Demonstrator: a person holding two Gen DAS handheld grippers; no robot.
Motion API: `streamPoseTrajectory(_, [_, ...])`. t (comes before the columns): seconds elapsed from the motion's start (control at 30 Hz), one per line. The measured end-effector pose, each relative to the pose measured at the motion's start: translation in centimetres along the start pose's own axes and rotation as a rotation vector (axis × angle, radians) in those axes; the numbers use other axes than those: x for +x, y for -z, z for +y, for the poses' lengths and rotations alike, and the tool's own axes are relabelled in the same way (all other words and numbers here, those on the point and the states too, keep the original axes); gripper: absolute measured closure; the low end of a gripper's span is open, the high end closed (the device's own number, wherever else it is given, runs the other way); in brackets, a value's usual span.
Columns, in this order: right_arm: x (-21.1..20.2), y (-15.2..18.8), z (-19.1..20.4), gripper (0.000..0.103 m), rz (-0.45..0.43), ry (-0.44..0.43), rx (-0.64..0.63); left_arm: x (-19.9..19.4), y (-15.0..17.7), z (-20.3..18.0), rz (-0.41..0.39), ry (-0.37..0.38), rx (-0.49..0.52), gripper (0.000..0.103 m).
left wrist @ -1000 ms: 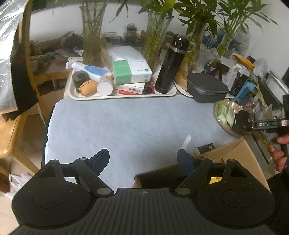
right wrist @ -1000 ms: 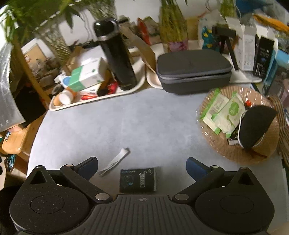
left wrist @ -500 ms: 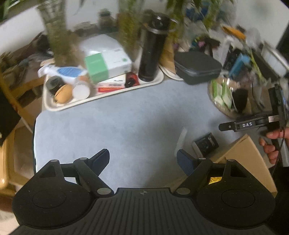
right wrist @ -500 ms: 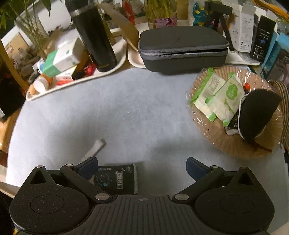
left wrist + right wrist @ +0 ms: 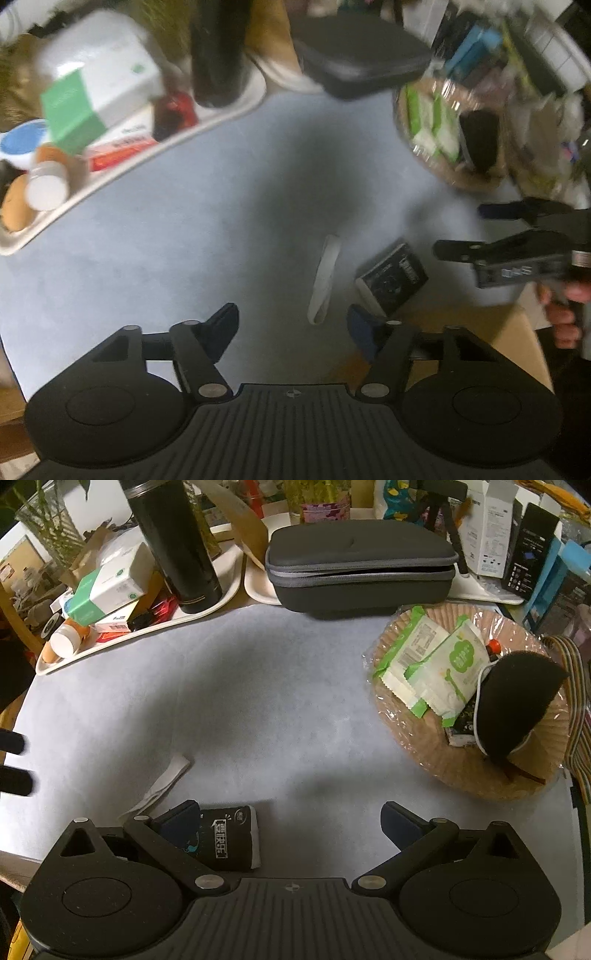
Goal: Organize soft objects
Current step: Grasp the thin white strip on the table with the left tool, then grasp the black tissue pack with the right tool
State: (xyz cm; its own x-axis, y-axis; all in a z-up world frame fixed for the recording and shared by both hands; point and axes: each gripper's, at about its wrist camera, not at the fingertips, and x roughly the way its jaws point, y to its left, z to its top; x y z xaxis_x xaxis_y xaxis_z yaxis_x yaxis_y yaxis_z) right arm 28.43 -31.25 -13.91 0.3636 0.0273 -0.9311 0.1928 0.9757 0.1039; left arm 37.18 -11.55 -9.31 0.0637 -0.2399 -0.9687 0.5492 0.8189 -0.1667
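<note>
Step in hand: approach to a pickup; nothing is lifted yet.
Task item: dark tissue pack (image 5: 221,840) lies flat on the grey-blue table cover (image 5: 258,709), near its front edge, just beside a white paper strip (image 5: 162,782).
Right gripper (image 5: 291,823): jaws released and wide. The left finger overlaps the pack's left end; the right finger stands well clear of it. No pad presses on the pack.
Left gripper (image 5: 291,325): jaws closing, with nothing between them but bare cover; the paper strip (image 5: 325,280) lies just ahead. View is motion-blurred.
Likely destination: woven basket (image 5: 458,771), at the right, already holding green wipe packs (image 5: 436,664) and a black soft item (image 5: 513,698). This is a judgement only.
Next move calls for: centring the right gripper's jaws over the pack, then closing gently, as the pack will likely compress.
Risk: the pack sits off-centre and may pivot or slide.
Cardboard box (image 5: 480,325): at the table's near edge; contents cannot be told.
</note>
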Motion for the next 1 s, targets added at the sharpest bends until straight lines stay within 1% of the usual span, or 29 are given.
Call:
streamPoseTrajectory(0.1, [-0.1,0.0,-0.1,0.000,-0.005,-0.004,0.004,2.7,-1.7,-1.0,0.061,-0.009,0.035,0.043])
streamPoseTrajectory(0.2, [-0.2,-0.1,-0.1,0.000,-0.015,0.004,0.007,5.1,-2.9,-1.7,0.126,0.000,0.056,0.048])
streamPoseTrajectory(0.3, [-0.3,-0.1,-0.3,0.000,-0.021,0.011,0.009,7.2,-3.7,-2.1,0.168,-0.019,0.063,0.051])
streamPoseTrajectory(0.33, [-0.3,-0.1,-0.4,0.000,-0.023,0.015,0.009,7.8,-3.9,-2.2,0.180,-0.024,0.065,0.054])
streamPoseTrajectory(0.37, [-0.4,-0.1,-0.4,0.000,-0.025,0.018,0.010,8.3,-4.0,-2.2,0.189,-0.025,0.064,0.057])
streamPoseTrajectory(0.43, [-0.5,-0.1,-0.6,0.000,-0.030,0.025,0.011,9.3,-4.2,-2.2,0.211,-0.017,0.067,0.058])
streamPoseTrajectory(0.5, [-0.5,-0.2,-0.8,0.000,-0.031,0.029,0.018,9.8,-4.3,-2.0,0.215,-0.010,0.067,0.061])
streamPoseTrajectory(0.57, [-0.5,-0.3,-0.9,0.000,-0.032,0.028,0.027,10.5,-4.4,-2.0,0.233,-0.004,0.075,0.068])
streamPoseTrajectory(0.63, [-0.5,-0.3,-0.9,0.000,-0.033,0.025,0.032,11.1,-4.4,-2.0,0.250,-0.008,0.076,0.071])
streamPoseTrajectory(0.7, [-0.5,-0.3,-0.7,0.000,-0.033,0.022,0.028,11.2,-4.6,-2.1,0.245,-0.012,0.086,0.074])
streamPoseTrajectory(0.8, [-0.3,-0.3,-0.4,0.000,-0.025,0.020,0.023,11.4,-4.7,-2.4,0.241,-0.031,0.088,0.077])
streamPoseTrajectory(0.83, [-0.3,-0.4,-0.3,0.000,-0.025,0.020,0.022,11.4,-4.6,-2.6,0.241,-0.045,0.101,0.081])
streamPoseTrajectory(0.87, [-0.3,-0.4,-0.3,0.000,-0.024,0.022,0.020,11.5,-4.6,-3.0,0.239,-0.066,0.108,0.087])
streamPoseTrajectory(0.9, [-0.2,-0.4,-0.2,0.000,-0.021,0.023,0.017,11.4,-4.5,-3.1,0.238,-0.082,0.111,0.089])
streamPoseTrajectory(1.0, [0.0,-0.4,-0.2,0.000,-0.009,0.004,0.023,11.2,-4.2,-3.3,0.232,-0.083,0.113,0.091])
